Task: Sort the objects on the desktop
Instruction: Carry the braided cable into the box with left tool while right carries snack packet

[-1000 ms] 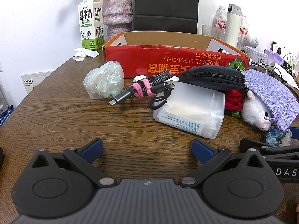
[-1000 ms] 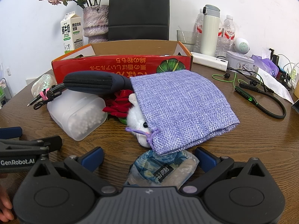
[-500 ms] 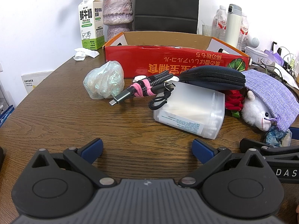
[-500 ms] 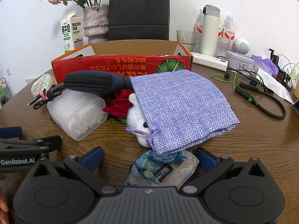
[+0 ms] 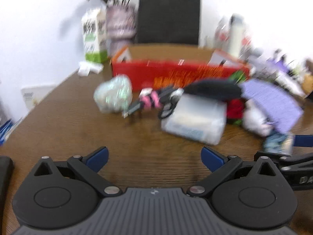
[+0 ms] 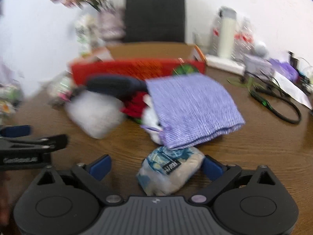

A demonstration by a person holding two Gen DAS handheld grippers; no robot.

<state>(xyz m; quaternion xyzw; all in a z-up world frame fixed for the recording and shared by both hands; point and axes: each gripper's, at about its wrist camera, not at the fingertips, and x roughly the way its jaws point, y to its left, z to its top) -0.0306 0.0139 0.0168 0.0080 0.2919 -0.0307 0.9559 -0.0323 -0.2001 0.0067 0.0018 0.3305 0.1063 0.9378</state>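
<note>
Both views are motion-blurred. My left gripper (image 5: 154,157) is open and empty above bare wood, short of a clear plastic box (image 5: 193,120), a cable bundle with pink ties (image 5: 152,99) and a crumpled iridescent bag (image 5: 112,96). My right gripper (image 6: 155,165) is open, with a blue-and-white tissue packet (image 6: 170,172) lying between its fingers near the right one. Beyond it lie a purple woven pouch (image 6: 193,109), a white plush toy (image 6: 150,115), a red flower (image 6: 135,105) and a dark zip case (image 6: 115,86). A red cardboard box (image 5: 180,72) stands open behind the pile.
A milk carton (image 5: 93,37) and a flower vase (image 5: 121,27) stand at the back left, a black bag (image 5: 169,15) behind the box. Bottles and a thermos (image 6: 227,35), a white power strip and cables (image 6: 277,105) crowd the right side of the brown table (image 5: 68,117).
Both grippers have started moving and the views have gone blurred. The scene has dropped in both views. In the right wrist view the tissue packet now sits nearer the right finger.
</note>
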